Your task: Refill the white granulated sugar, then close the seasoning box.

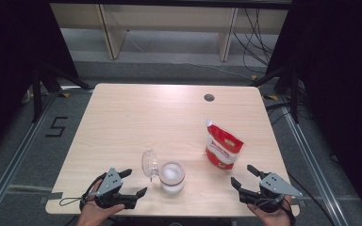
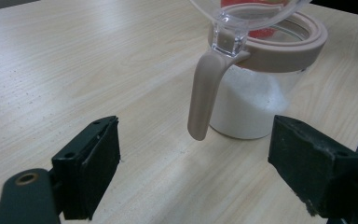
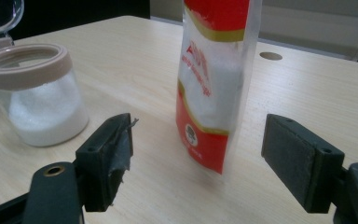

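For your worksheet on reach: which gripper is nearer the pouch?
Right. The right gripper sits open just below the pouch; the left gripper is across the jar.

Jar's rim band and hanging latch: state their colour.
Pinkish beige, on the clear glass jar of white powder; best in the left gripper view.

The left gripper point(image 2: 193, 175) had its two black jaws wide apart at the bottom of the frame, with nothing between them. A jar point(image 2: 256, 88) of white powder stood on the table point(image 2: 74, 70) at the upper right. Its clear lid point(image 2: 242, 11) was flipped up, and a tan handle point(image 2: 204, 100) hung down its side.
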